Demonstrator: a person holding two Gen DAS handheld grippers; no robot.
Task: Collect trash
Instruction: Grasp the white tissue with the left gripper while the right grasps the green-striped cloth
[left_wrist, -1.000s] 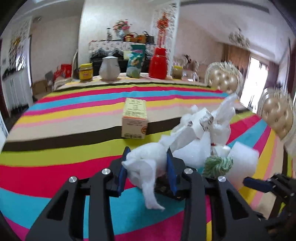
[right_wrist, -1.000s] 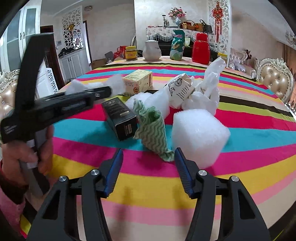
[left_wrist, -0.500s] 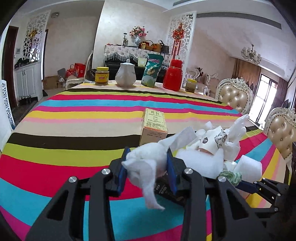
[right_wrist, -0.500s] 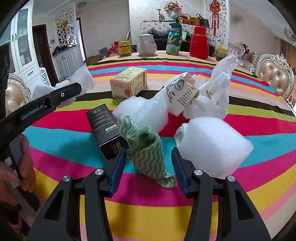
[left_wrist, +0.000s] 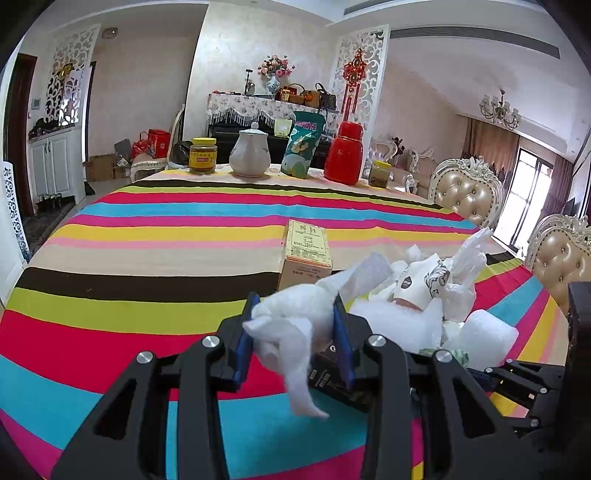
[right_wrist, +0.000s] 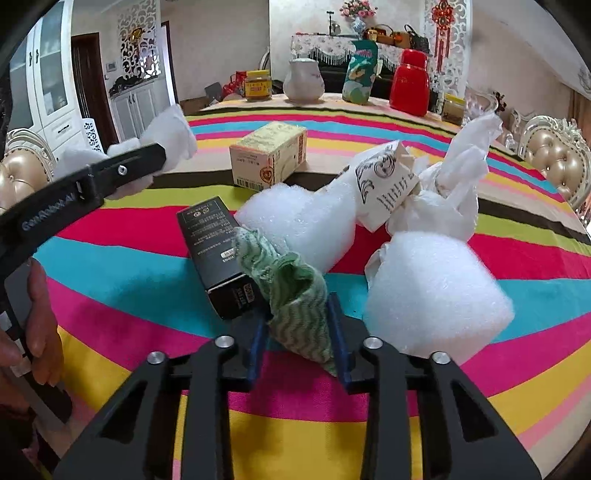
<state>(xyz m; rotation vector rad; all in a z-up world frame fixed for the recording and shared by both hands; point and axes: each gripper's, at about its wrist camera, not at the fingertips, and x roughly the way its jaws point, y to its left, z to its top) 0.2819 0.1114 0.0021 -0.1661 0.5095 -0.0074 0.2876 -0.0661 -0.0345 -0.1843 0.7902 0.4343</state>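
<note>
My left gripper (left_wrist: 295, 332) is shut on a crumpled white tissue (left_wrist: 291, 325) and holds it above the striped tablecloth (left_wrist: 147, 236); it also shows in the right wrist view (right_wrist: 162, 136). My right gripper (right_wrist: 297, 328) has closed around a green-and-white wavy cloth (right_wrist: 295, 295) beside a black box (right_wrist: 218, 251). A trash pile lies ahead: white foam pieces (right_wrist: 436, 288), a crushed paper cup (right_wrist: 384, 184), white plastic wrap (right_wrist: 461, 166) and a yellow carton (right_wrist: 269, 155).
At the table's far edge stand a yellow-lidded jar (left_wrist: 202, 155), a white teapot (left_wrist: 249, 155), a green snack bag (left_wrist: 303, 144), a red thermos (left_wrist: 345, 153) and a small jar (left_wrist: 378, 173). Padded chairs (left_wrist: 465, 192) stand at the right.
My right gripper moved forward and its jaws closed in on the green cloth. My left gripper lifted and drew back with the tissue.
</note>
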